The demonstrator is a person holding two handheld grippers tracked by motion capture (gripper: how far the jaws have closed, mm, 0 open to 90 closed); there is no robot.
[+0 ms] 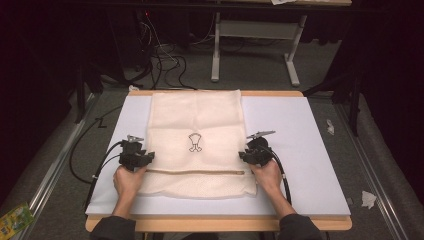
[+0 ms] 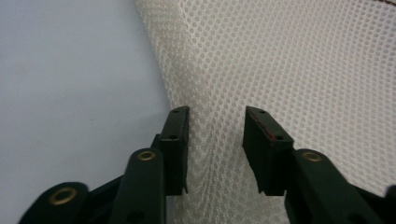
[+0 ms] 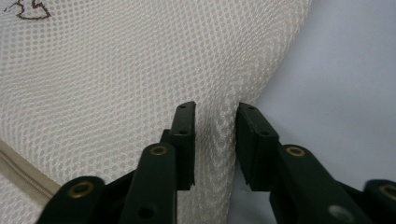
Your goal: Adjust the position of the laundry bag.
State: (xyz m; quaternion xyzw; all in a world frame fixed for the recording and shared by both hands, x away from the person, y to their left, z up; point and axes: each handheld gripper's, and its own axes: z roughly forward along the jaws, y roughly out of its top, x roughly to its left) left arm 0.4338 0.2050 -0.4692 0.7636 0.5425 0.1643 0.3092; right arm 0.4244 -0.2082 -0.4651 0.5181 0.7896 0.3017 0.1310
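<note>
High view has a cream mesh laundry bag (image 1: 197, 142) lying flat down the middle of the table (image 1: 310, 150), its far end reaching the table's far edge, its near end short of the near edge; nothing bulges inside it, though its contents cannot be told for sure; a tan zip (image 1: 195, 171) runs across it near the person's side, and a small dark outline drawing (image 1: 195, 142) sits at its centre. The left claw (image 1: 146, 159) is at the bag's left edge, the right claw (image 1: 244, 156) at its right edge, each held by a hand, left hand (image 1: 128, 181) and right hand (image 1: 268, 176), with dark sleeves at the bottom.

Left gripper view shows the left claw (image 2: 217, 149) partly open, jaws apart, a raised fold of mesh between them, not pinched; right gripper view shows the right claw (image 3: 215, 142) likewise partly open around a ridge of the bag's edge, fabric between the jaws but not clamped.

The table is pale lilac-white, smooth, with a wooden rim; beyond it, grey carpet, black cables (image 1: 165, 62), a white metal frame (image 1: 255, 45); scraps of paper (image 1: 368, 199) lie on the floor at right, a green packet (image 1: 15, 219) at lower left.

The mesh is fine, honeycomb-holed, soft and creased near the claws.
</note>
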